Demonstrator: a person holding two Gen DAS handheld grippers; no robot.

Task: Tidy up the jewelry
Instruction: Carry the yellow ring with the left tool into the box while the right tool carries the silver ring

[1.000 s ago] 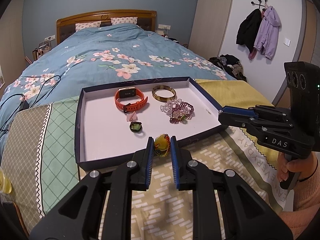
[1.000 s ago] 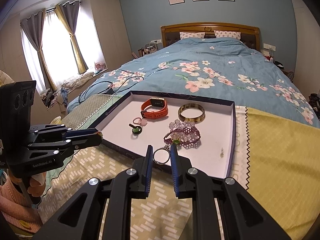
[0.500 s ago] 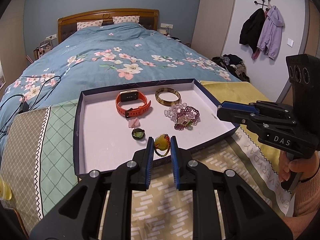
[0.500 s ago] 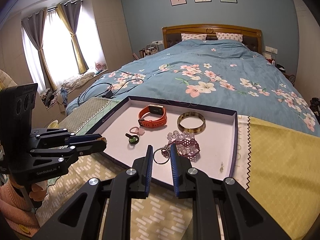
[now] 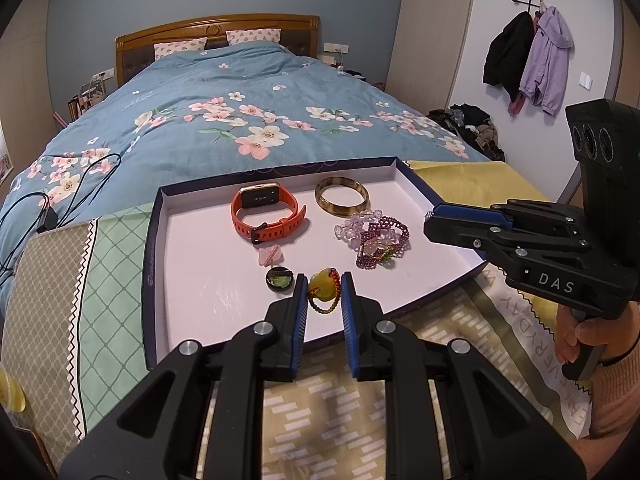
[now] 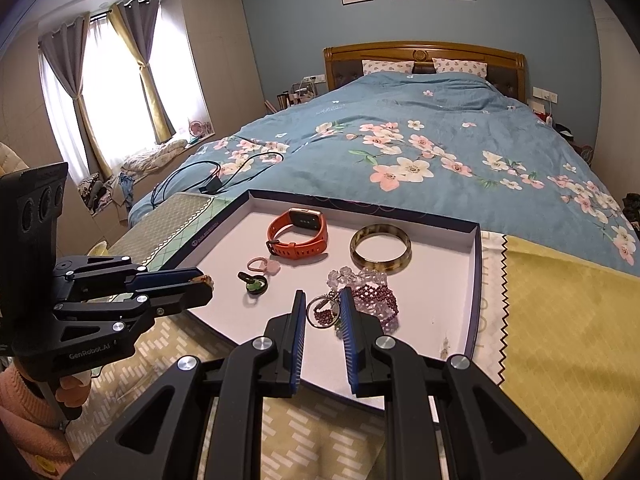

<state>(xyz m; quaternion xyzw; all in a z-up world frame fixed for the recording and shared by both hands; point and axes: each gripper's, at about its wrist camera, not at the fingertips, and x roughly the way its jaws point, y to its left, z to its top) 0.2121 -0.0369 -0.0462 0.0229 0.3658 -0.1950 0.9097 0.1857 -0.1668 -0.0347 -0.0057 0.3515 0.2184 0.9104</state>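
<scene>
A shallow dark-rimmed tray [image 5: 154, 240] with a white floor lies on the bed's foot; it also shows in the right wrist view [image 6: 476, 272]. In it lie an orange watch [image 5: 266, 212], a brown bangle [image 5: 341, 200], a purple bead bracelet [image 5: 378, 240], a pink ring [image 5: 270, 256] and a green ring [image 5: 279, 279]. My left gripper [image 5: 323, 284] is shut on a yellow pendant with a beaded loop [image 5: 323, 290], above the tray's near edge. My right gripper [image 6: 323, 306] is shut on a silver ring with beads [image 6: 321, 312], over the tray next to the bead bracelet [image 6: 374, 300].
The tray rests on patterned cloths [image 5: 320, 408] at the foot of a blue floral bed [image 5: 240, 120]. A black cable and charger [image 6: 208, 184] lie on the duvet to the left. Coats [image 5: 528, 60] hang on the right wall.
Both grippers have moved forward over the tray with their pieces still held. The tray's contents have not moved.
</scene>
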